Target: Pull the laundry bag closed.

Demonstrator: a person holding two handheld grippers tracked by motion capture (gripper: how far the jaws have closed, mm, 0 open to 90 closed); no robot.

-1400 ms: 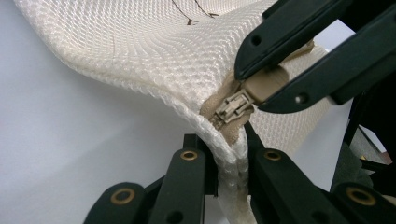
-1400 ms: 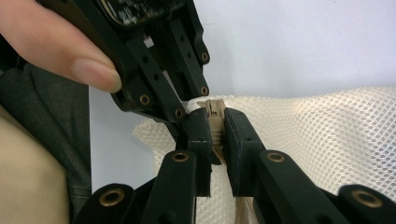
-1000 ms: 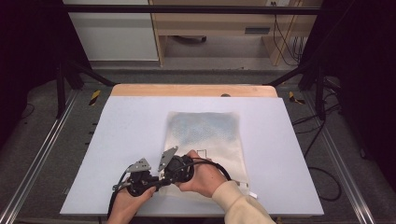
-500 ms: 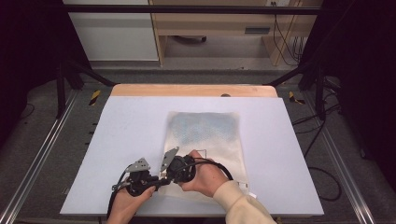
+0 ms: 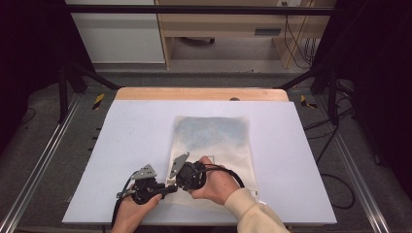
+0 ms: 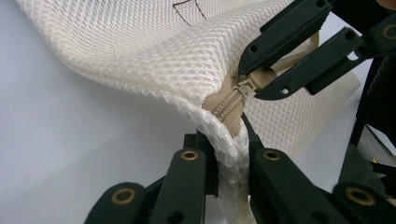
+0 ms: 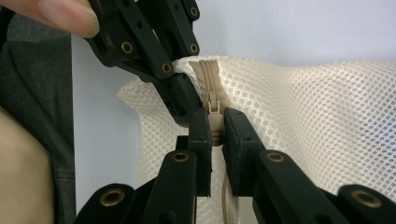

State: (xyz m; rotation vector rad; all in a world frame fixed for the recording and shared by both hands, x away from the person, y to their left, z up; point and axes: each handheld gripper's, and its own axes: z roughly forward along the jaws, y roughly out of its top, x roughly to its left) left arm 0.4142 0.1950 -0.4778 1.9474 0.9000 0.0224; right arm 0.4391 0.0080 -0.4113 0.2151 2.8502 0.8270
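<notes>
My left gripper [image 6: 229,154] is clenched on the near-left corner seam of the mesh bag [image 5: 214,145], jaws pinching the thick white edge just below the zipper's end. My right gripper [image 7: 215,140] is closed nearly tight on the beige zipper pull [image 7: 214,109], slider caught between the two jaw tips; in the left gripper view it [image 6: 261,79] comes in from the upper right, gripping the same pull [image 6: 245,86]. The two grippers sit just beside each other, almost touching at the corner, which is lifted off the table [image 5: 136,136]. In the high view my left hand [image 5: 131,208] and right hand [image 5: 218,184] work near the table's front edge, slightly left of centre. The bag lies flat otherwise, running from the front edge toward the middle of the table, its long side pointing to the back edge. A thin dark drawn mark [image 6: 187,9] shows on the mesh, too cropped to read; no brand legible. Bare table surface lies left, right and behind the bag; a wooden strip [image 5: 199,93] borders the back edge.
</notes>
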